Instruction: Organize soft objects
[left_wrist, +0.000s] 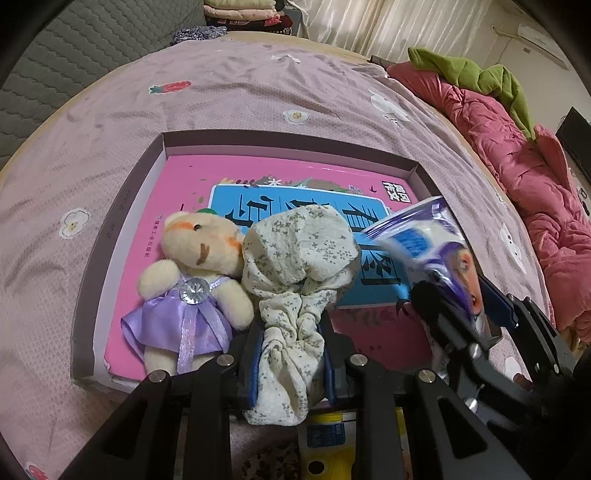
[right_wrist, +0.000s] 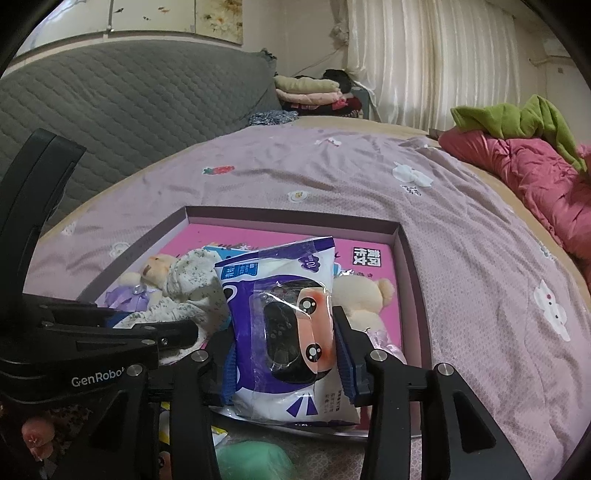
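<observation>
A shallow box (left_wrist: 122, 206) lies on the lilac bed sheet with a pink book (left_wrist: 177, 177) inside. On the book rests a cream teddy bear in a purple dress (left_wrist: 192, 280). My left gripper (left_wrist: 290, 332) is shut on a bunched floral cloth (left_wrist: 299, 251) that leans against the bear. In the right wrist view a purple-and-white wipes pack (right_wrist: 280, 295) stands between the fingers of my right gripper (right_wrist: 282, 332). Its sides look flat and unsqueezed, and its lower edge sits at the box (right_wrist: 413, 266) front. A second cream bear (right_wrist: 365, 295) lies behind the pack.
A crumpled pink quilt (left_wrist: 517, 155) with a green garment (left_wrist: 469, 70) fills the bed's right side. Folded clothes (right_wrist: 310, 92) are stacked at the far end by a grey quilted headboard (right_wrist: 129, 96). A yellow item (left_wrist: 332, 443) and something pale green (right_wrist: 251, 458) lie near the front.
</observation>
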